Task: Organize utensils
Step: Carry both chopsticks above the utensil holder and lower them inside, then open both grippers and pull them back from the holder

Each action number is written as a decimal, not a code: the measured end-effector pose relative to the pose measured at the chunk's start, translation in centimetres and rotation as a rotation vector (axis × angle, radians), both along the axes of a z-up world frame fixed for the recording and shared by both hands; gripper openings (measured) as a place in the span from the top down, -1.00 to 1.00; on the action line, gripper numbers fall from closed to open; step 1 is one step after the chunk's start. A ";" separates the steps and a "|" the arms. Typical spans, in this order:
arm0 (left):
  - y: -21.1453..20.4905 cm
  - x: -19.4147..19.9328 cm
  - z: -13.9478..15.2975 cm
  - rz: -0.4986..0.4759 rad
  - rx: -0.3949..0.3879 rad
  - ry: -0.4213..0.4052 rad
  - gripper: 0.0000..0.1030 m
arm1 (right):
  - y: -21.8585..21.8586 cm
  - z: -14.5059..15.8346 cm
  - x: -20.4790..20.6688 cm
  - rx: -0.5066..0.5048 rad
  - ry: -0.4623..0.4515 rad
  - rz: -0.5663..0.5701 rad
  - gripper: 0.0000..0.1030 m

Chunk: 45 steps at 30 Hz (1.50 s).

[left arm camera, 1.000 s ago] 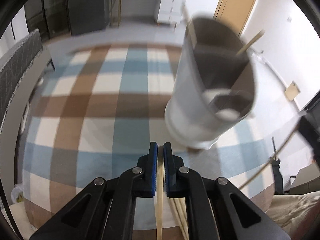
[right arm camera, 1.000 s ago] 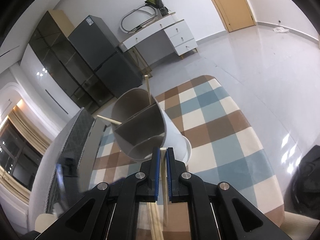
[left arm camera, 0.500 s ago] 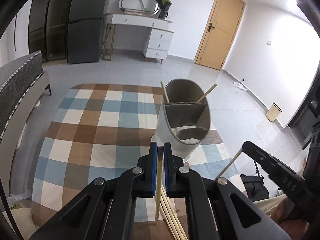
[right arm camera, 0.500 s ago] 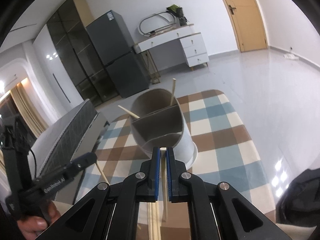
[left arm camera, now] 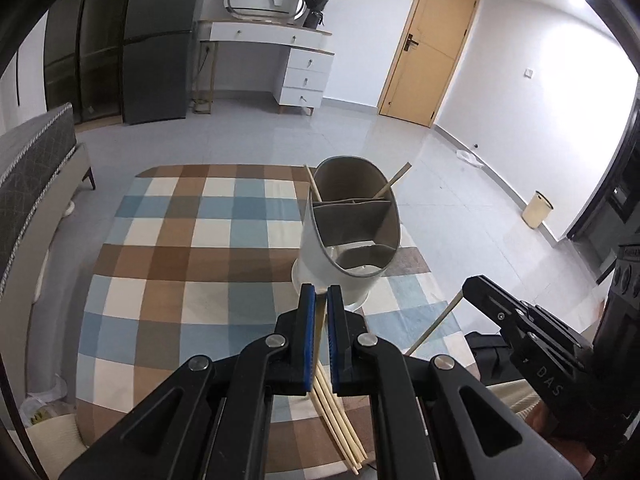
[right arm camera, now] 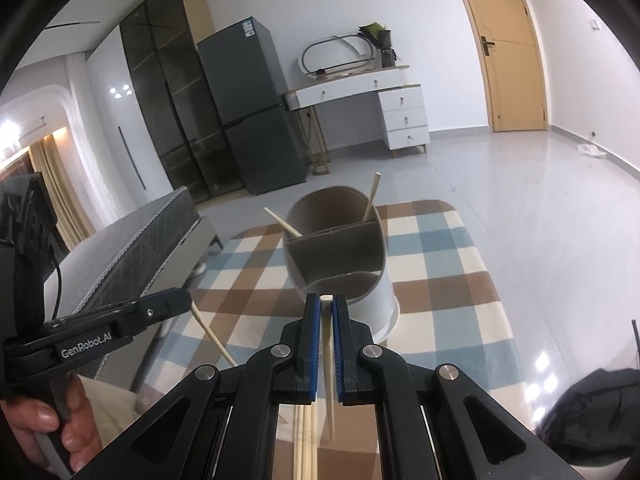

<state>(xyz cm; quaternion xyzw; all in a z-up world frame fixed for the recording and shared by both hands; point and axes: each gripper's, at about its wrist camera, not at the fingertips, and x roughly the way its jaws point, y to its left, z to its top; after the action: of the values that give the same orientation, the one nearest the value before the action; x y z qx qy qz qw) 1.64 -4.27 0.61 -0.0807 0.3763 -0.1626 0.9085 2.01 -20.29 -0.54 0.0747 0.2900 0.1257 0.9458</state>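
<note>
Chopsticks [left arm camera: 394,182]: two in holder [left arm camera: 348,236], one per gripper.

White utensil holder [left arm camera: 340,264] with grey divided interior stands upright near the bench's far right edge, two wooden chopsticks [right arm camera: 370,198] leaning in its rear compartment. More loose chopsticks [left arm camera: 340,420] lie bundled at the near edge.

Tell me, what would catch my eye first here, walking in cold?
Probably the white utensil holder with grey dividers, standing on the checked tablecloth, two chopsticks already leaning in its far compartment. Close to each lens, black tongs with blue pads grip one chopstick apiece: the left tongs and the right tongs. More loose chopsticks lie on the cloth's near edge below them.
</note>
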 end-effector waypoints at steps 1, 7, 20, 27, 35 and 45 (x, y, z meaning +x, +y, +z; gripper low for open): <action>-0.1 0.0 0.2 -0.007 0.000 -0.002 0.97 | 0.0 0.1 0.0 -0.002 -0.003 0.001 0.90; -0.4 0.1 1.3 -0.013 -0.006 0.003 0.98 | 0.3 0.5 0.0 -0.007 -0.009 0.003 0.90; 0.3 1.5 5.9 -0.031 -0.084 -0.003 0.98 | 1.0 3.6 1.1 -0.010 -0.074 0.026 0.90; 0.3 3.0 9.6 -0.024 -0.119 -0.046 0.98 | 0.4 7.9 2.8 -0.013 -0.152 0.036 0.90; 0.5 6.8 12.4 -0.003 -0.166 -0.087 0.98 | 0.4 12.9 6.1 -0.029 -0.240 0.070 0.90; 1.0 11.6 11.2 0.025 -0.190 -0.092 0.99 | 2.2 13.8 11.2 -0.096 -0.283 0.136 0.90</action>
<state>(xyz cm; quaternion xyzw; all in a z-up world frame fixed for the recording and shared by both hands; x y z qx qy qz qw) 13.21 -3.23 11.81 -0.1635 0.3159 -0.1896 0.9152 13.22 -18.11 13.30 -0.0086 0.1640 0.1847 0.9690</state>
